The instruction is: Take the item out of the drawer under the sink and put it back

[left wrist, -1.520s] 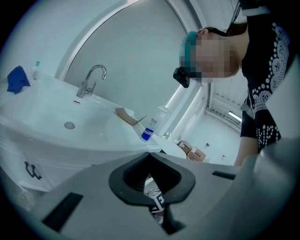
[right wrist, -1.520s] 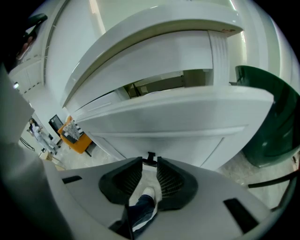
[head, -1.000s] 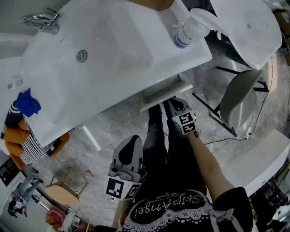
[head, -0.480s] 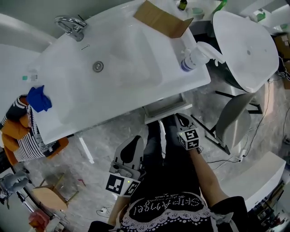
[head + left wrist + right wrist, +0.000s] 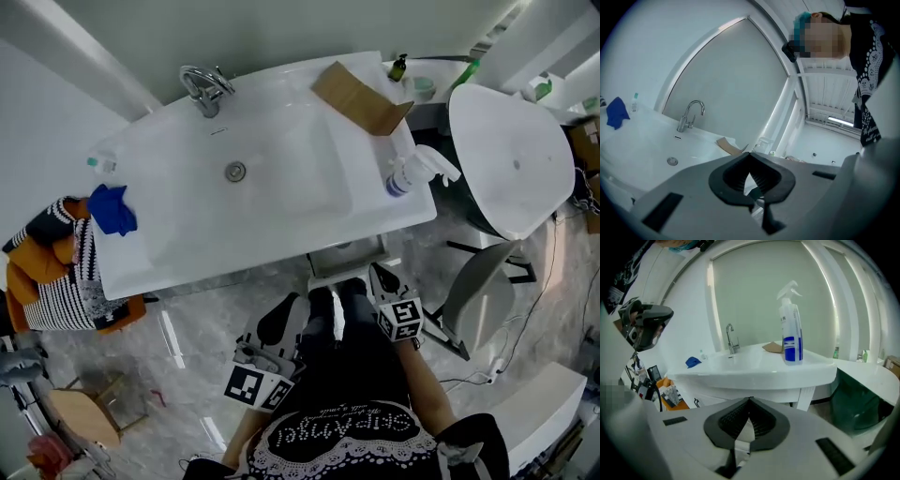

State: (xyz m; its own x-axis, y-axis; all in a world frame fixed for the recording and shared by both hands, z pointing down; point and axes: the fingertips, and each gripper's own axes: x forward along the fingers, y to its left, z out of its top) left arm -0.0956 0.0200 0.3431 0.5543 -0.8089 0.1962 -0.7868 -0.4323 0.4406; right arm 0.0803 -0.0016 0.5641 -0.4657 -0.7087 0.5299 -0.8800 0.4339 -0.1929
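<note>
Both grippers hang in front of the sink, below its front edge and apart from it, and they touch nothing. The left gripper has its jaws closed tip to tip. Its own view shows only the bright room through the small window between the ribbed black pads, so it holds nothing. The right gripper is closed in the same way and is empty too. I judge that they are kept low and shut because no grasp is needed at this moment.

The drawer shows only as a narrow pale strip under the front edge of the sink, just ahead of the right gripper. It seems pushed in almost fully, though I cannot tell if a small gap remains. The item is visible in no view. Since neither gripper carries it, it is probably inside the drawer, so the task looks either finished or not begun.

The sink is one smooth, glossy white piece with rounded corners and a shallow basin around a round metal drain. A curved chrome tap stands at its back edge. At its right front corner stands a translucent plastic spray bottle with a blue label, and behind this lies a flat piece of brown cardboard. A soft, crumpled blue cloth rests on the left end of the sink.
</note>
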